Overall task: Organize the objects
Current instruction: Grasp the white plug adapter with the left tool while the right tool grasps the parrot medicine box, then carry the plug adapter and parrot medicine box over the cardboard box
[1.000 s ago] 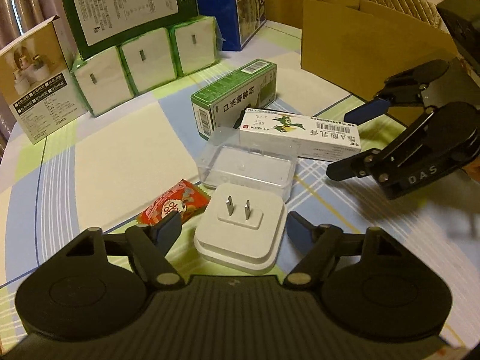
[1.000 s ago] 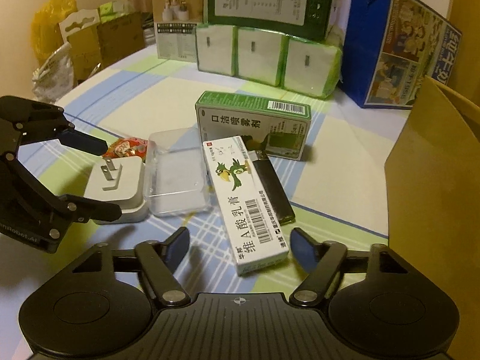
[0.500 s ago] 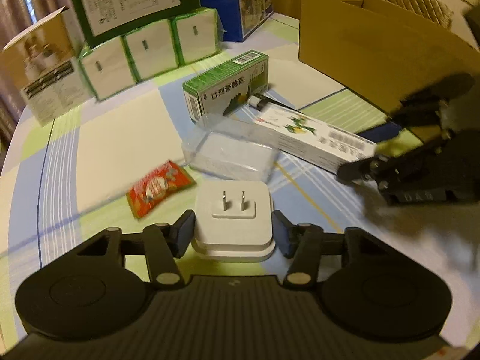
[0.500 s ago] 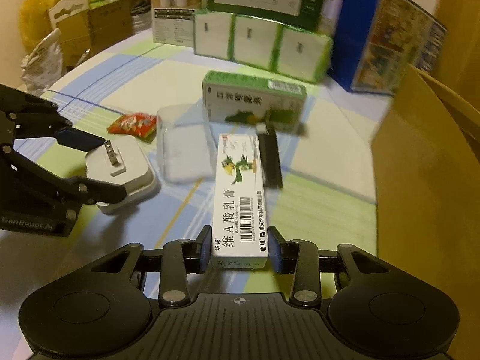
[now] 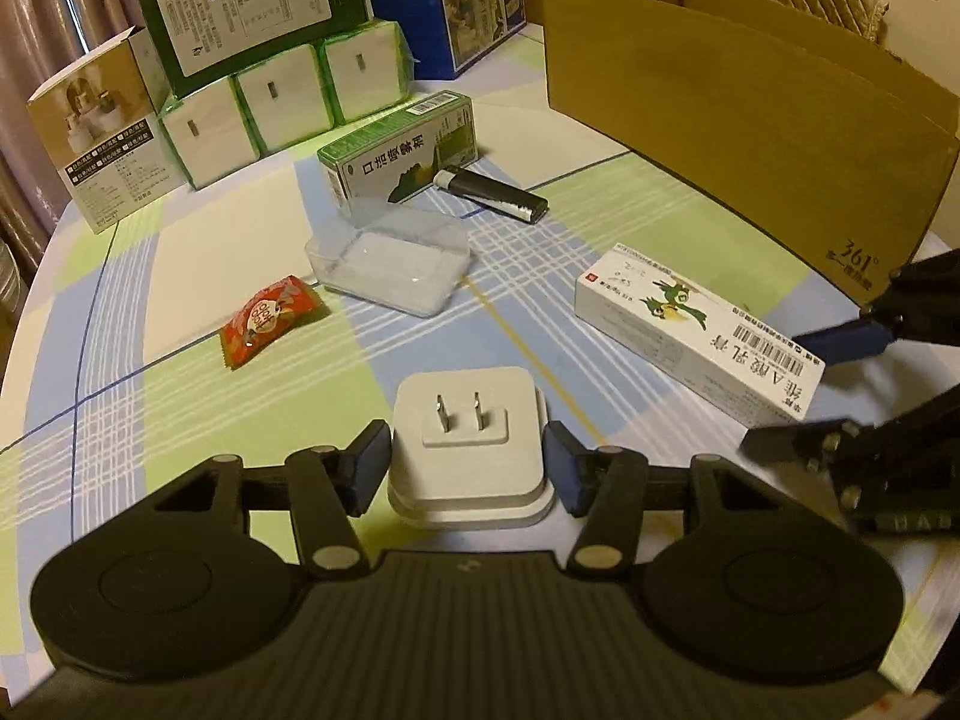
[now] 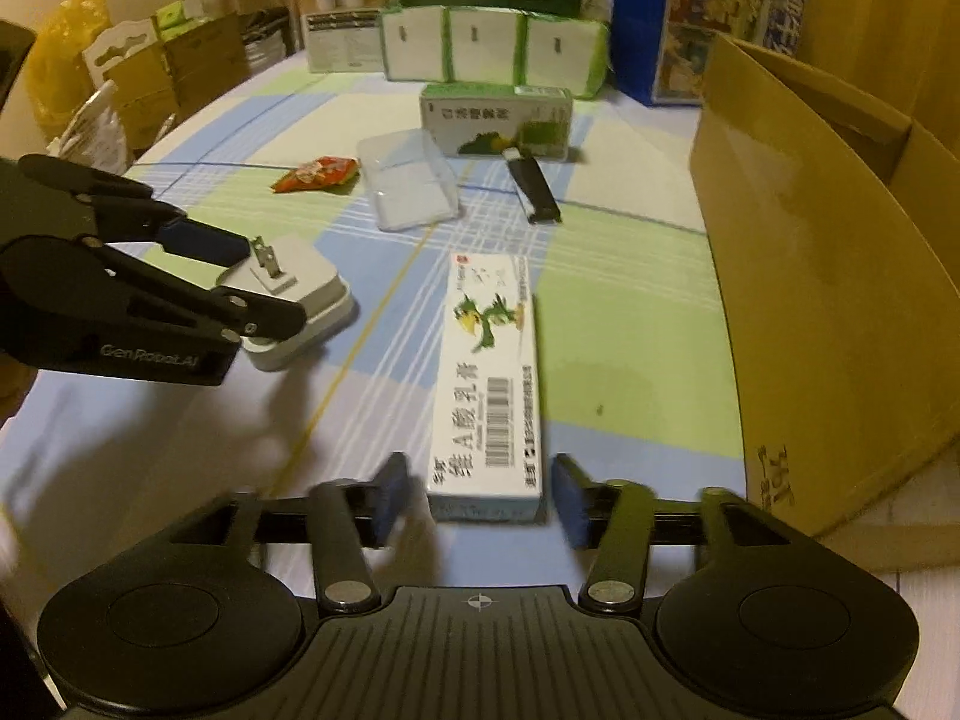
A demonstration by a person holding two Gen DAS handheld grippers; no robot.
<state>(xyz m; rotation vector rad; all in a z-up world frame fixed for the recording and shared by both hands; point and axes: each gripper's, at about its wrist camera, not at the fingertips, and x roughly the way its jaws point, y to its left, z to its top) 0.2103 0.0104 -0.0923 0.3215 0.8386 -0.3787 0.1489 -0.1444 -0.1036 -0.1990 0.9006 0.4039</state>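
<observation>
I've got the left gripper (image 5: 467,468) closed around the white plug adapter (image 5: 468,444), pads touching its two sides, prongs up; it sits on the tablecloth (image 5: 180,420) near me, w/ no sign of lift yet. The right gripper (image 6: 477,495) straddles the near end of the white ointment box (image 6: 489,384), but there's a gap on each side of the carton, so it's open and holding nothing. The frame is blurred there, so I can't tell if it's closing.

Handling, my guess: the adapter is hard plastic, compact, prob. the heavier of the two, smooth sides, so it could slip. Grip low on the wider base, clear of the prongs. The ointment box is thin card, light, crushable; take it across the narrow width near the end w/ modest squeeze, and expect it to droop if held far from the middle.

Both likely go into the cardboard box (image 6: 828,276) at the right.

View diffs: the left wrist view shows pad contact on the adapter and the open top edge of the cardboard box. The right wrist view shows the gaps beside the carton, plus the adapter's side profile resting on the cloth. Both show the clear plastic case (image 5: 390,261), red snack packet (image 5: 267,321), black lighter (image 5: 492,195) and green carton (image 5: 399,159) farther off, untouched.
</observation>
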